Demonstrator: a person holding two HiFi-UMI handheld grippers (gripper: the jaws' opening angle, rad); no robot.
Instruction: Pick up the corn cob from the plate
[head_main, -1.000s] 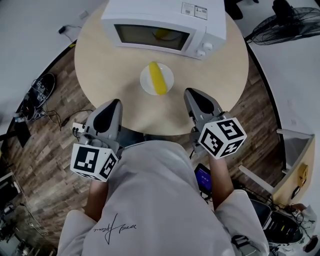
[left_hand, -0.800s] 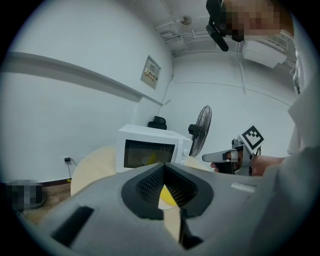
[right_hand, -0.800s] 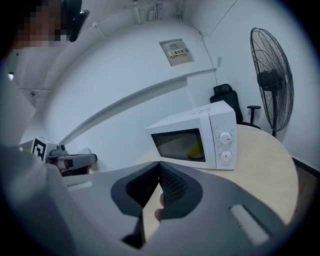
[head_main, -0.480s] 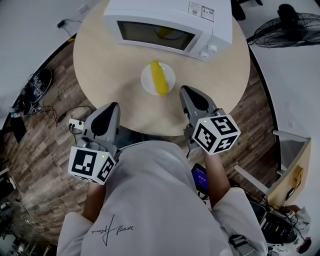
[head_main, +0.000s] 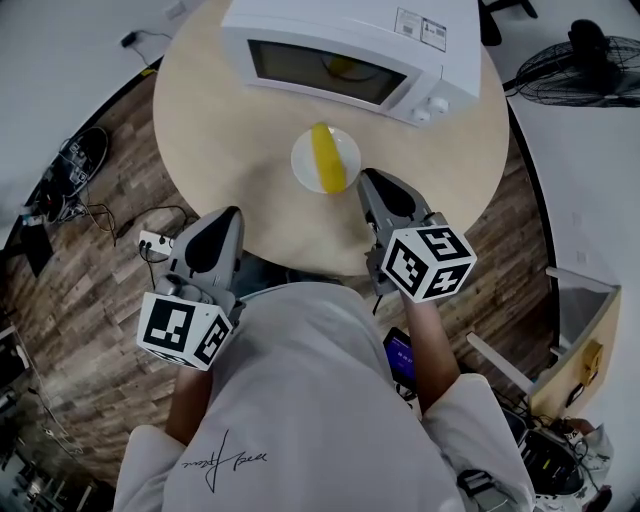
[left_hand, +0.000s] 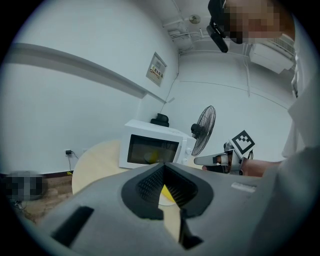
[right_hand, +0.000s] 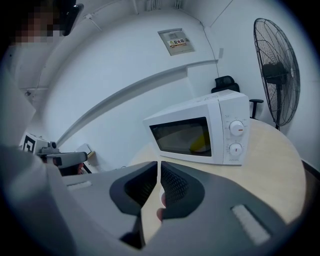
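Observation:
A yellow corn cob (head_main: 327, 160) lies on a small white plate (head_main: 303, 165) on the round wooden table (head_main: 220, 130), in front of the microwave. My right gripper (head_main: 369, 179) hovers just right of the plate, its tips close to the rim. Its jaws are opening, with a thin slit between them (right_hand: 160, 163) and nothing in it. My left gripper (head_main: 227, 213) hangs at the table's near edge, well left of the plate. Its tips (left_hand: 163, 165) meet, empty. Behind them the left gripper view shows the corn cob (left_hand: 165, 192).
A white microwave (head_main: 350, 50) stands at the back of the table, door closed, with something yellow inside. A floor fan (head_main: 585, 60) stands at the right. Cables and a power strip (head_main: 152, 243) lie on the wood floor to the left.
My right gripper has moved forward toward the plate, and its tips now sit beside the rim. The left gripper has hardly shifted.

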